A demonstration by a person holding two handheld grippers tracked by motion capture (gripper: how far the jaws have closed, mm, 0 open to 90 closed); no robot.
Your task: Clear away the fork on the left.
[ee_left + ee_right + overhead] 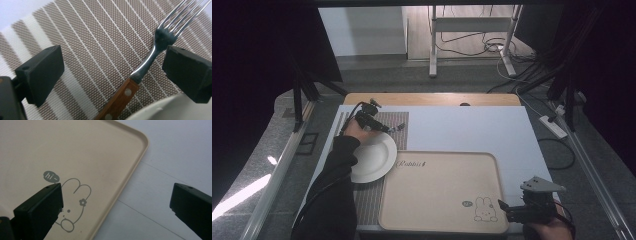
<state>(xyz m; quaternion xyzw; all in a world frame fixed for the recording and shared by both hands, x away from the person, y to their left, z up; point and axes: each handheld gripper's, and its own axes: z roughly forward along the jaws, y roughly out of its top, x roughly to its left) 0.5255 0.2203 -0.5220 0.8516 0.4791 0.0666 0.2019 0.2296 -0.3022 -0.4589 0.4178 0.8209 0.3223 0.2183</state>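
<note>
The worktop (472,125) is a flat white sheet. On its near half lies the tray (442,192), a beige rounded rectangle with a low raised rim and a printed rabbit at the near right corner. To its left lies the mat (389,120), a woven brown mesh with pale stripes, and on that sits the plate (374,157), round, white and glossy.

The left gripper (398,127) is at the far left, over the mat just beyond the plate. Its jaws stand apart, with the fork (147,62) lying between them on the mat, untouched by either pad. The right gripper (503,206) hovers at the near right corner of the tray, jaws wide apart and empty.

The fork is the smallest item: polished steel tines and neck, with a riveted brown wooden handle whose end runs towards the plate rim.

Handling judgement: the fork is light and rigid. The steel neck is smooth and likely slippery between flat pads; the wooden handle offers flatter, grippier faces. Take hold across the handle just behind the neck. It lies flat on the mat, so the pads must come down close to the weave.
</note>
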